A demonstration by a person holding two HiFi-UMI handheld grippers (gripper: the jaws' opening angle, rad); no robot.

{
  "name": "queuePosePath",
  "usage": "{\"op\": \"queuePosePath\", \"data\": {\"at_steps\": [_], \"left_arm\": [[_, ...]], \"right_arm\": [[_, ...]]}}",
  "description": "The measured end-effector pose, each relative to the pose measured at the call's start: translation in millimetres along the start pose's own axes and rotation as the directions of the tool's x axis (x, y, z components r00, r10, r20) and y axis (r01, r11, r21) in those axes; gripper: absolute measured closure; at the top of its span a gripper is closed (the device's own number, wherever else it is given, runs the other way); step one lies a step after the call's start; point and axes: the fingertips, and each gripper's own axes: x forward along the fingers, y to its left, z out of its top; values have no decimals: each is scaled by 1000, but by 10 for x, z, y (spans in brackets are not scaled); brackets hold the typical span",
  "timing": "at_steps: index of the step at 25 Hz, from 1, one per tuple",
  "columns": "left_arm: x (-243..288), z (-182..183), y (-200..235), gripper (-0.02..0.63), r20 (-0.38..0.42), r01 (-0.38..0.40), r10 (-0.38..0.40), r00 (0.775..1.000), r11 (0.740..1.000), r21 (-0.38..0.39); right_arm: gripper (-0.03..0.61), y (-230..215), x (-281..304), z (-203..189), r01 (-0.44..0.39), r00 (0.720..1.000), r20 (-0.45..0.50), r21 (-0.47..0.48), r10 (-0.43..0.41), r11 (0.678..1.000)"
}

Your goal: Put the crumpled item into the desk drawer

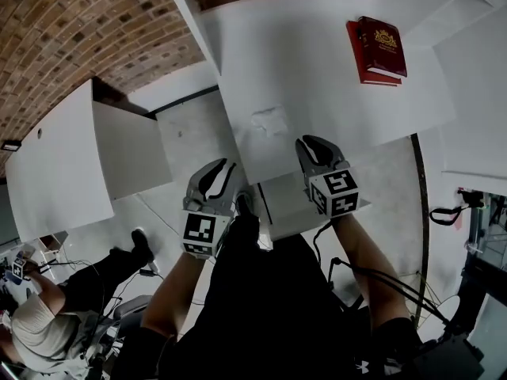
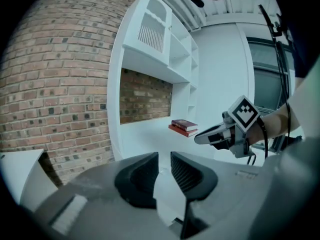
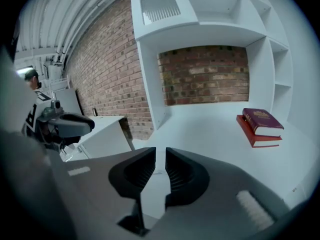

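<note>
The crumpled item [image 1: 269,121] is a small white wad lying on the white desk [image 1: 317,70], near its front edge. My left gripper [image 1: 230,165] hovers in front of and below the desk's left corner; its jaws stand a narrow gap apart with nothing between them [image 2: 165,156]. My right gripper [image 1: 310,142] is at the desk's front edge, just right of the wad, its jaws also slightly apart and empty [image 3: 160,151]. What looks like a pulled-out white drawer [image 1: 289,204] shows under the desk edge between my arms. Neither gripper view shows the wad.
Two red books [image 1: 378,50] are stacked at the desk's back right. A white cabinet [image 1: 63,165] stands to the left against the brick wall. White hutch shelves [image 3: 200,14] rise over the desk. A person [image 1: 40,315] sits at the lower left, and cables lie on the floor.
</note>
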Motion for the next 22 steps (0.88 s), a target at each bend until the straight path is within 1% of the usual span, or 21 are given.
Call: {"op": "queuePosePath", "data": {"at_steps": [4, 9, 16, 22], "left_arm": [[37, -119, 115, 529, -31, -10, 10, 999, 1000, -21], [12, -247, 214, 529, -57, -34, 31, 998, 998, -54], [-129, -366, 347, 529, -75, -82, 76, 994, 993, -87], [-258, -463, 465, 529, -86, -118, 109, 990, 987, -111]], "right_arm": [[503, 32, 364, -244, -32, 994, -102, -33, 29, 999], [462, -26, 753, -513, -50, 976, -216, -62, 36, 997], [442, -68, 1101, -621, -48, 959, -283, -75, 25, 996], [445, -105, 1256, -771, -25, 937, -350, -105, -14, 994]]}}
